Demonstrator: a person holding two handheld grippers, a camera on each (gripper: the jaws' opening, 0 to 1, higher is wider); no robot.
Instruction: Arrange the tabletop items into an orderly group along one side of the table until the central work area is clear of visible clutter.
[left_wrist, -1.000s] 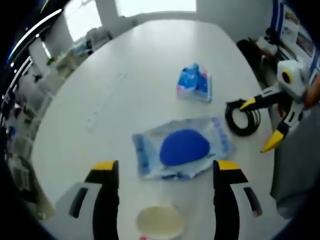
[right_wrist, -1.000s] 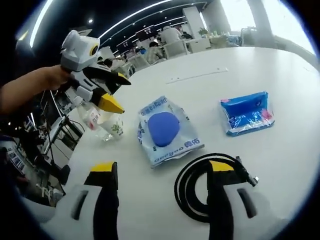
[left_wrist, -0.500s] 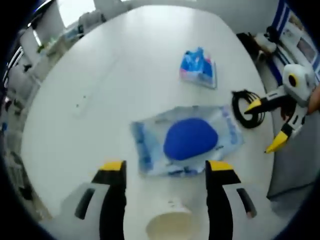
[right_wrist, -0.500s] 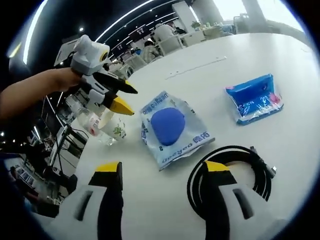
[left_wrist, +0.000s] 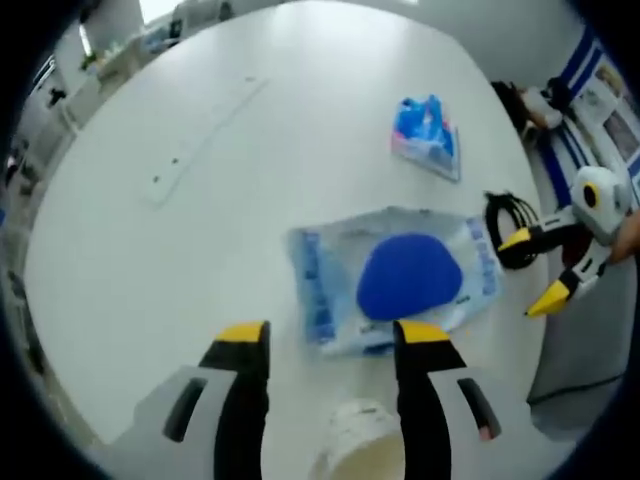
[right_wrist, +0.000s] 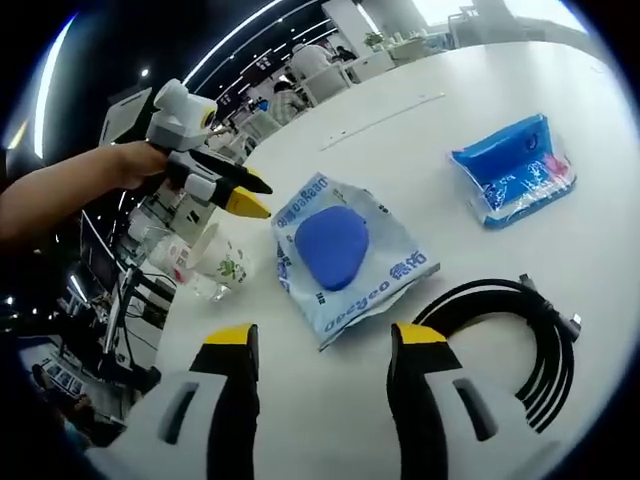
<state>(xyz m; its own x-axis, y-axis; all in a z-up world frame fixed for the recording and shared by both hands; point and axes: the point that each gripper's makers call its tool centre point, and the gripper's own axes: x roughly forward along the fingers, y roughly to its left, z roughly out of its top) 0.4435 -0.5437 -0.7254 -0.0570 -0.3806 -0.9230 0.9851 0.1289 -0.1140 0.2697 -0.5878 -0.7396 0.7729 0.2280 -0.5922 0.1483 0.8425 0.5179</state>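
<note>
The left gripper (left_wrist: 328, 345), jaws apart, is hovering over the paper cup (left_wrist: 360, 462) at the table (left_wrist: 150, 260) edge, seemingly lining up a grasp that needs lowering, while the right gripper (right_wrist: 325, 345), also parted and empty, is hanging near the wipes pack (right_wrist: 340, 255), the cup's base cut off.

The right gripper (right_wrist: 325, 350) hung open above the wipes pack (right_wrist: 345, 255). A black cable (right_wrist: 515, 340) coiled beside it. The left gripper (right_wrist: 235, 195) hovered over a cup (right_wrist: 215, 262) at the table's (right_wrist: 450, 150) edge.
</note>
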